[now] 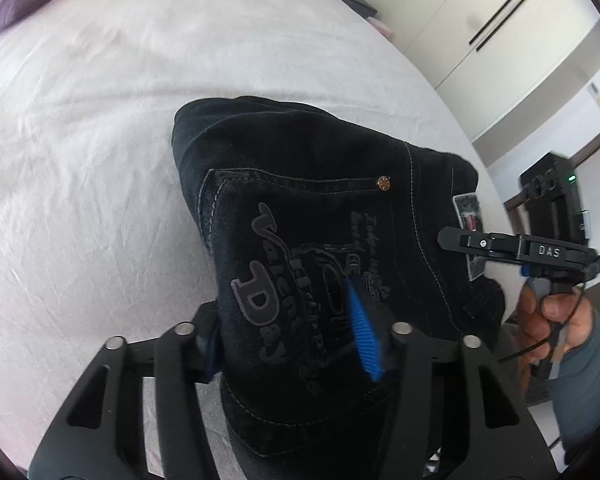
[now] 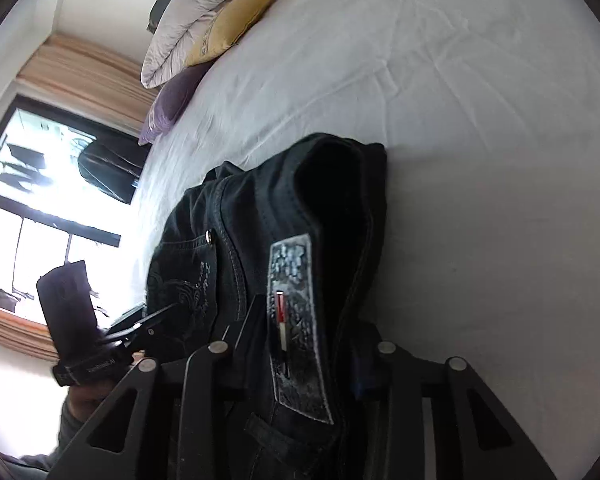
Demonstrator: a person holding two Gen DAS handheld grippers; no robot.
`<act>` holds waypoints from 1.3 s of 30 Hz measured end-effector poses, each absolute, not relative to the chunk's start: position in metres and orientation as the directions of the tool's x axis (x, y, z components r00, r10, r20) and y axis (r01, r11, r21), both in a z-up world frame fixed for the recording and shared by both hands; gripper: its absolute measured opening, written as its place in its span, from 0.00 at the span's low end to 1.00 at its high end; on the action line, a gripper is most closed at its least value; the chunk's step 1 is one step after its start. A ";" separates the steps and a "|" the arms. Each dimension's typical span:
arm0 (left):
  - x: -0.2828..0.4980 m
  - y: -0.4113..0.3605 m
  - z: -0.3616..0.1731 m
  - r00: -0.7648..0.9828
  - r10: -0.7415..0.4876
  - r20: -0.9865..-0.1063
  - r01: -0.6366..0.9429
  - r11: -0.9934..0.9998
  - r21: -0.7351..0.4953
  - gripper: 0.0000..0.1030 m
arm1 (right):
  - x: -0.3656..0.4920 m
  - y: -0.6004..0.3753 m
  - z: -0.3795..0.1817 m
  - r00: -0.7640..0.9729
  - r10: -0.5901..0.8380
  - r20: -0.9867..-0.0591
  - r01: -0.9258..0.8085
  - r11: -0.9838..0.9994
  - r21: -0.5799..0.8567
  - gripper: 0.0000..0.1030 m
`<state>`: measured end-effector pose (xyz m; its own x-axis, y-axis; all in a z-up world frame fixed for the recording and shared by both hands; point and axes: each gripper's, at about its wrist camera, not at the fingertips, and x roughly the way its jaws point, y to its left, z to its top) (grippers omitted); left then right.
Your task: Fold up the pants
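1. Left wrist view: the pants (image 1: 300,208) already looked folded into a thick, compact bundle, the back pocket with its printed lettering facing up, so the folding seemed mostly done; what probably remained was to set the bundle down on the bed (image 1: 100,120) and let go.
2. In the same view, the left tongs (image 1: 292,344) were closed onto the near edge of the pants, with dark denim filling the space between the fingers and one blue pad (image 1: 364,332) lying on top of the pocket. The bundle stretched forward from these tongs, and the right tongs (image 1: 480,244), off to the right, met it at the waistband patch (image 1: 470,220).
3. Right wrist view: the right tongs (image 2: 300,354) gripped the waistband, the patch running between the fingers. The pants ran ahead of these tongs and leaned left, their far end apparently touching the bed; I could not tell how much of the bundle was resting there.
4. Also there, the left tongs appeared at the lower left, against the pocket side of the bundle.
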<state>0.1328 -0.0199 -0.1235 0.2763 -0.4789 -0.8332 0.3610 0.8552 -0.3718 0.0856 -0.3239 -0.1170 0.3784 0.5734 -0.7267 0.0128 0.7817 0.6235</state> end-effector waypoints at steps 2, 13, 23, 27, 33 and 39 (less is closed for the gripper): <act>0.132 -0.027 -0.118 0.287 -0.462 -0.840 0.368 0.862 -0.348 0.37 | 0.084 -0.319 -0.110 0.387 0.542 -0.746 -0.006 0.810 0.586 0.31; 0.129 -0.033 -0.077 0.371 -0.436 -0.820 0.401 0.872 -0.282 0.21 | 0.079 -0.313 -0.056 0.474 0.480 -0.738 -0.089 0.860 0.502 0.22; 0.185 -0.052 -0.031 0.466 -0.414 -0.782 0.435 0.877 -0.205 0.21 | 0.138 -0.320 -0.006 0.562 0.438 -0.701 -0.140 0.886 0.442 0.22; 0.224 -0.061 -0.030 0.491 -0.390 -0.779 0.433 0.885 -0.170 0.21 | 0.174 -0.333 -0.006 0.582 0.429 -0.691 -0.121 0.886 0.448 0.22; 0.280 -0.075 -0.055 0.480 -0.364 -0.798 0.433 0.889 -0.145 0.21 | 0.226 -0.339 -0.023 0.576 0.396 -0.715 -0.081 0.898 0.432 0.22; 0.322 -0.106 -0.100 0.446 -0.333 -0.830 0.434 0.892 -0.125 0.21 | 0.257 -0.351 -0.063 0.538 0.375 -0.755 -0.021 0.901 0.433 0.22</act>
